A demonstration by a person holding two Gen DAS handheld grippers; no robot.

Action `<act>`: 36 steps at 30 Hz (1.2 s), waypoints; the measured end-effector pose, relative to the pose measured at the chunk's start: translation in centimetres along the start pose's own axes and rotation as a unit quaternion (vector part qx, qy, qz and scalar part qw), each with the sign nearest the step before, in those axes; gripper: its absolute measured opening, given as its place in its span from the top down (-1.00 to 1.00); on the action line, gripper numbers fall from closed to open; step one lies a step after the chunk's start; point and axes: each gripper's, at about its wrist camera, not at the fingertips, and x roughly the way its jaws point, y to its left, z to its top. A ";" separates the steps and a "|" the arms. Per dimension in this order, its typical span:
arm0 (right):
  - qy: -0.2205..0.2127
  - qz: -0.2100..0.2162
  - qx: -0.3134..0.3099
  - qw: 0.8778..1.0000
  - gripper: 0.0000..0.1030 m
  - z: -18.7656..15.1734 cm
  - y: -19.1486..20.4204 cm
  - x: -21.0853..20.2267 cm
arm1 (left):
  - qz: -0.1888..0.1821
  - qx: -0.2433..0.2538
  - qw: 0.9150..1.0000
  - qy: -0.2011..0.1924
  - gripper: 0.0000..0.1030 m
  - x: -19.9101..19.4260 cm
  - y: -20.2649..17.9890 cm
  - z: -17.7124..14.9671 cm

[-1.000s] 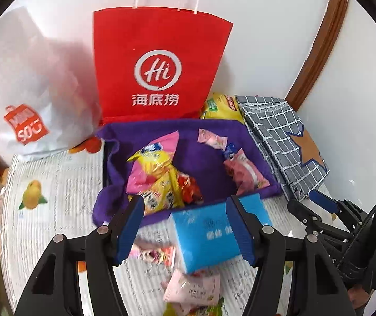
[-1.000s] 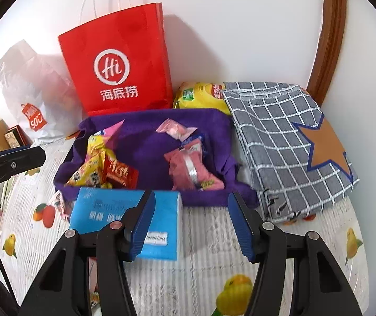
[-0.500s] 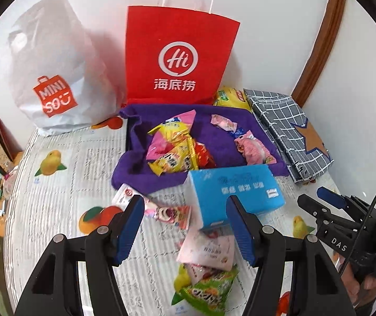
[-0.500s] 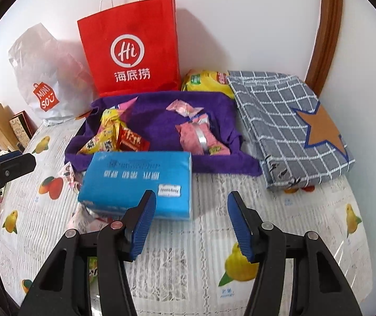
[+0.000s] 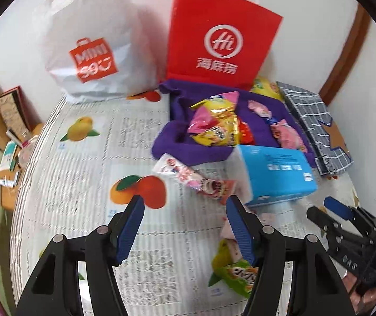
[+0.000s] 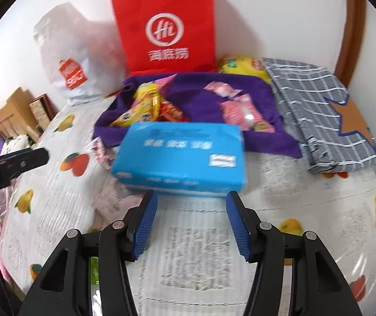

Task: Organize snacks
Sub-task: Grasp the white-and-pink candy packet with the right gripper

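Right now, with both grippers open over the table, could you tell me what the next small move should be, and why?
Probably ease the left gripper forward onto the pink snack packet lying loose beside the purple cloth; its jaws are open and empty, and that packet lies closest ahead of them.

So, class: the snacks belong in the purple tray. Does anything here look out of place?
Yes. Several packets lie loose on the fruit-print tablecloth outside the purple tray: a pink-and-white packet beside it and a green packet nearer the camera. A blue tissue pack sits askew among them.
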 end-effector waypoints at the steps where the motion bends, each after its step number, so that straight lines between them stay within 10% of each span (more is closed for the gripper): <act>1: 0.002 0.005 -0.002 1.000 -0.07 -0.1 0.4 0.2 | 0.001 -0.004 1.000 0.002 -0.27 0.1 0.3 0.0; 26: 0.093 0.039 -0.117 0.988 -0.26 -0.5 8.6 7.8 | -0.007 -0.037 0.999 0.028 -0.29 3.6 4.2 0.1; 36: 0.051 0.053 -0.118 0.990 0.58 -0.9 7.2 4.5 | -0.007 -0.031 0.999 0.038 -0.29 4.9 3.4 0.2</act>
